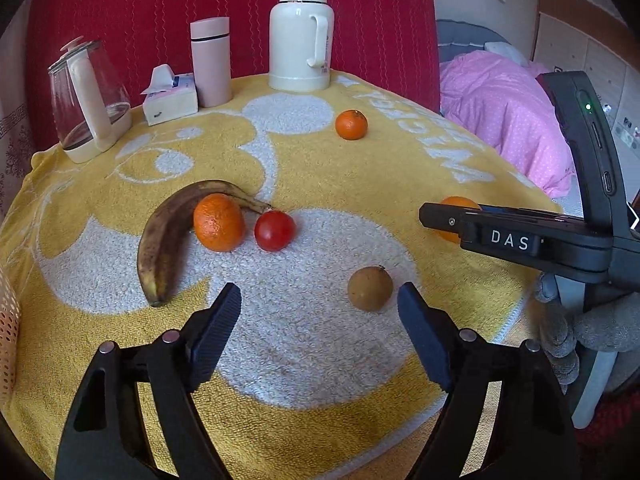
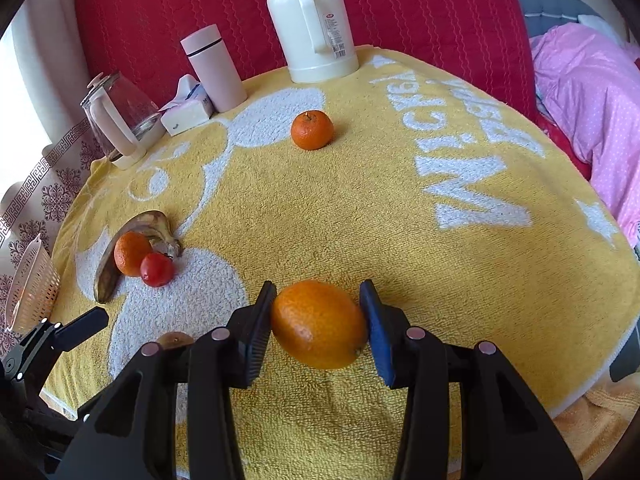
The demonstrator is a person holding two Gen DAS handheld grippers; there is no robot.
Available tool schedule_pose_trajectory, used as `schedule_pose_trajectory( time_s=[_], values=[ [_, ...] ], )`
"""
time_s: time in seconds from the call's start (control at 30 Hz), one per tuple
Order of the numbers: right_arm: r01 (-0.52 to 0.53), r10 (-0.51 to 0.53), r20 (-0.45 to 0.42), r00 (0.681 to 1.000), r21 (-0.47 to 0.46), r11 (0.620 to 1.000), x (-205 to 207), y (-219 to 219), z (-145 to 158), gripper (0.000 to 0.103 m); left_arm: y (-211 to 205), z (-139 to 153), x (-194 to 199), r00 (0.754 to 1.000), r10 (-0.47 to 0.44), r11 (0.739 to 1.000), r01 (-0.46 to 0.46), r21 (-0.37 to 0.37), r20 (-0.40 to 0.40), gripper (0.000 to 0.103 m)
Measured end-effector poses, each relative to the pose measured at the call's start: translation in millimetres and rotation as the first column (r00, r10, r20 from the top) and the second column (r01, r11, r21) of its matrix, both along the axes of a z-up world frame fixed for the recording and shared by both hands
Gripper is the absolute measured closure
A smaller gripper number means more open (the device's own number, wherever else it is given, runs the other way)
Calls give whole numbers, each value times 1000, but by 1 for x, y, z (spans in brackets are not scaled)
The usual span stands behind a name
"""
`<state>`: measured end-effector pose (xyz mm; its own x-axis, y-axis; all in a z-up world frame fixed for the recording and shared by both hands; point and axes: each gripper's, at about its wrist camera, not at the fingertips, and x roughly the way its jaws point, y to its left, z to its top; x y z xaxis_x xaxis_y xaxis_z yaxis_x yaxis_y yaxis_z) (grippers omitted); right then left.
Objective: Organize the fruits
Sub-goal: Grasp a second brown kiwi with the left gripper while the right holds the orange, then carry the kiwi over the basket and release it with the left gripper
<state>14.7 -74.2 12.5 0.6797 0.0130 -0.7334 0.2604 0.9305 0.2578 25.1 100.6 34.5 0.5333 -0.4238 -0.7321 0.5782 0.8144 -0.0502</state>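
- Six fruits lie in view: three oranges, one banana (image 1: 168, 236), one red tomato (image 1: 275, 231) and one round brown fruit (image 1: 370, 289).
- The largest orange (image 2: 319, 323) sits between the right gripper (image 2: 319, 322) pads, pressed on both sides, low over the towel at the near right.
- A second orange (image 1: 219, 222) rests in the banana's curve, touching it, with the tomato just beside it on the right.
- The third, a small orange (image 1: 351, 124) with a stem nub, sits alone toward the far side, well apart from the cluster.
- The left gripper (image 1: 320, 308) stands with its jaws spread wide and nothing between them; the brown fruit lies just beyond its right finger.
- The banana is heavily browned, curved and soft-looking; the oranges have dimpled skin; the tomato is smooth and glossy.
- A yellow terry towel (image 1: 320, 184) with white cartoon shapes and lettering covers the table.
- Along the far edge stand four items: a glass kettle (image 1: 86, 100), a tissue box (image 1: 170, 98), a pink flask (image 1: 211, 62) and a white thermos (image 1: 300, 34).
- A perforated basket (image 2: 32, 280) sits at the left edge; red fabric and pink bedding lie behind.
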Motion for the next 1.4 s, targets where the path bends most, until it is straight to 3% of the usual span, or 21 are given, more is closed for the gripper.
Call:
schedule_pose_trajectory(
  time_s=[0.23, 0.4, 0.6, 0.97, 1.2, 1.4],
  values=[
    [-1, 1, 1, 1000, 14, 1000, -1, -1, -2, 60, -18, -17, 13, 996, -30, 1000, 31, 4, -86, 45],
    [4, -4, 1, 1000, 17, 1000, -1, -1, -2, 60, -21, -15, 14, 992, -70, 997, 65, -43, -108, 75],
    [9, -9, 3, 1000, 15, 1000, -1, -2, -2, 60, -12, -8, 5, 995, -63, 997, 59, -58, -77, 75],
    [0, -1, 21, 1000, 29, 1000, -6, 4, 4, 59, 45, 25, 8, 994, 108, 992, -106, -75, 22, 75],
    [-38, 36, 29, 999, 43, 998, -8, 19, 7, 60, 102, 52, 15, 962, 260, 962, -252, -104, 83, 75],
    [-64, 61, 39, 997, 65, 996, -9, 31, 11, 60, 156, 77, 21, 918, 381, 918, -361, -165, 111, 75]
  ],
)
